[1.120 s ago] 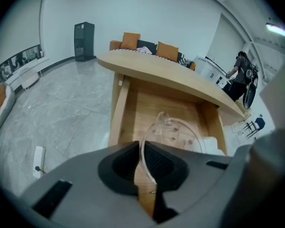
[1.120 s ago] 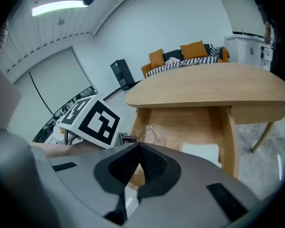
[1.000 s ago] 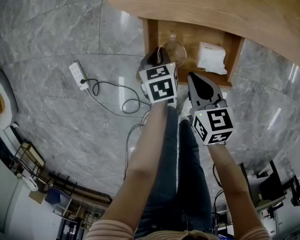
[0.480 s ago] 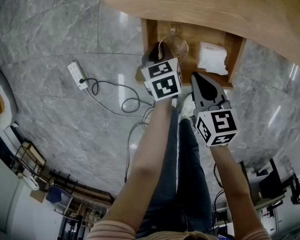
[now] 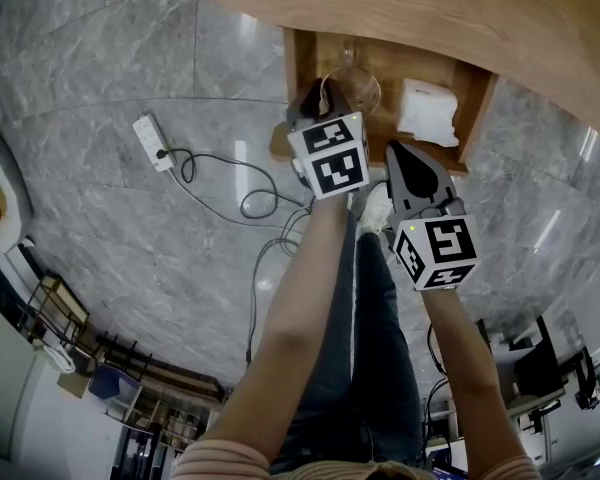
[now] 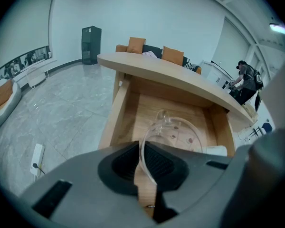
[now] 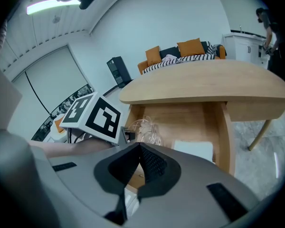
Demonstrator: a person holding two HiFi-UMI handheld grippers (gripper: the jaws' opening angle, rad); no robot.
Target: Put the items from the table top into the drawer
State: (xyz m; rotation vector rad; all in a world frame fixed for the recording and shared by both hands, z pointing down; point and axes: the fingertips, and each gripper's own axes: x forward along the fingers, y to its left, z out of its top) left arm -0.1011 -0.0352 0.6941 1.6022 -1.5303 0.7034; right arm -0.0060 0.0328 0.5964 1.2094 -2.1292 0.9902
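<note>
Open wooden drawer (image 5: 302,68), upper centre of the head view
Clear glass bowl (image 5: 356,86) over its left half; white folded pack (image 5: 427,111) lying flat in its right half.

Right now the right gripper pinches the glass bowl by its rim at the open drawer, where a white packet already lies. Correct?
Not quite: it is the left gripper that pinches the rim of the glass bowl, as the left gripper view shows. The right gripper is shut on nothing. The rest holds: the drawer is open, with the white packet inside.

Clear glossy glass jug (image 6: 176,133), smooth matt wooden drawer (image 6: 115,117), polished grey veined stone floor (image 5: 100,68), soft white paper tissues (image 5: 426,114)
</note>
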